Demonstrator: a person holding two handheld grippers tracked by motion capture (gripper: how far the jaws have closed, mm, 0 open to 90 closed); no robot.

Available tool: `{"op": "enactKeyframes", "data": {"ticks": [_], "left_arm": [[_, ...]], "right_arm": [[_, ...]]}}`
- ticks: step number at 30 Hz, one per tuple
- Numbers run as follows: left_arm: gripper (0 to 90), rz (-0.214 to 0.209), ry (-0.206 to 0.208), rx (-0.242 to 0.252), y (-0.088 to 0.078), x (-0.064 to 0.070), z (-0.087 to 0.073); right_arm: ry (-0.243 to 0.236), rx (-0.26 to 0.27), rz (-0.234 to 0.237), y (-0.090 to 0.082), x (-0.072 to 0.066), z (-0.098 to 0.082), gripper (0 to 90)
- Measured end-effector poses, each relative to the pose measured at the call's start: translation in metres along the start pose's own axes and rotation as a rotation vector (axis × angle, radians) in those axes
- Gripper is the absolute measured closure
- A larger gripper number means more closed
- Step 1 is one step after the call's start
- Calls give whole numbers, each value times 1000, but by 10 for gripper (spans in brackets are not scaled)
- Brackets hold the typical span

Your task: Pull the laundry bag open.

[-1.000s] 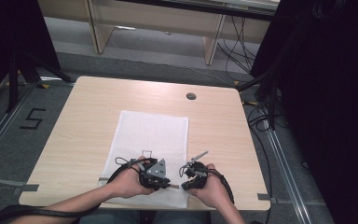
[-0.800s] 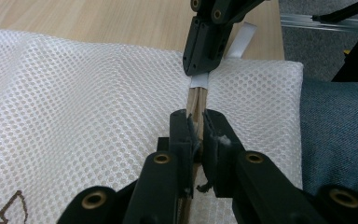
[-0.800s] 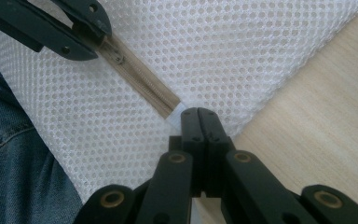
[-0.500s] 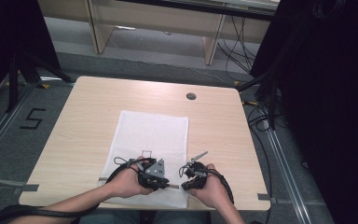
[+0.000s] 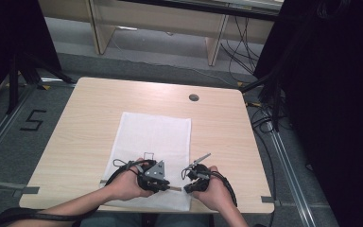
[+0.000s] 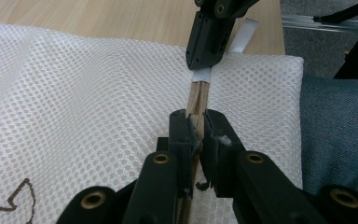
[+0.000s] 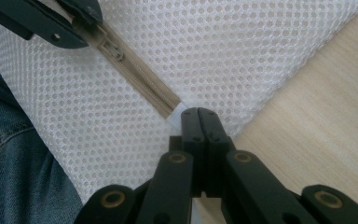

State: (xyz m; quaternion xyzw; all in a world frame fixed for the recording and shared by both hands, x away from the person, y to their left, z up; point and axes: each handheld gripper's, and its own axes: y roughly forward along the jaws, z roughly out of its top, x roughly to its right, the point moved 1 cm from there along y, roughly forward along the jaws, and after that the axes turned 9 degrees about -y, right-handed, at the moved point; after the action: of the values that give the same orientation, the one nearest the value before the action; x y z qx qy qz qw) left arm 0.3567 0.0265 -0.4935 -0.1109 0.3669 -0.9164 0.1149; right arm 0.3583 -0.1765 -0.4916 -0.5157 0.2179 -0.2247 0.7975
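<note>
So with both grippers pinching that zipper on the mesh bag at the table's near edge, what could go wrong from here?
1. The right gripper holds only the small white tab at the end of the zipper; it could slip out under a pull.
2. The left gripper clamps the zipper with mesh close by, so cloth might catch.
3. The mesh bag lies loose and overhangs the table, so it may drag.

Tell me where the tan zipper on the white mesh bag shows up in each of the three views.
High view: zipper is a short strip between the two grippers at the bag's near edge.
Left gripper view: runs up the centre from the closed jaws.
Right gripper view: diagonal, upper left to centre.
Shared landmark: white mesh bag.
</note>
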Motion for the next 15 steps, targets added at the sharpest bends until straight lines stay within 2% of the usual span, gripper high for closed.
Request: {"op": "enactKeyframes", "data": {"ticks": [2,3,4,7,9,14,15], "left_arm": [[817,4,6,0,-1,0,0],[817,1,-5,-4,-1,0,-1],[818,7,8,-8,-3,-1,-1],[818,-4,-19,9,-5,-1,-3],[818,0,-16,9,-4,-1,-3],[817,-6,-17,14,-5,-1,-4],[817,-7,-16,11,-5,-1,-3]], "right_arm": [[1,-1,0,0,0,0,900],[2,1,0,0,0,0,900],[-2,0,-1,0,0,0,900],[1,1,1,0,0,0,900],[17,-10,2,0,0,0,900],[3,-3,3,0,1,0,900],[14,-6,2,0,0,0,900]]}}
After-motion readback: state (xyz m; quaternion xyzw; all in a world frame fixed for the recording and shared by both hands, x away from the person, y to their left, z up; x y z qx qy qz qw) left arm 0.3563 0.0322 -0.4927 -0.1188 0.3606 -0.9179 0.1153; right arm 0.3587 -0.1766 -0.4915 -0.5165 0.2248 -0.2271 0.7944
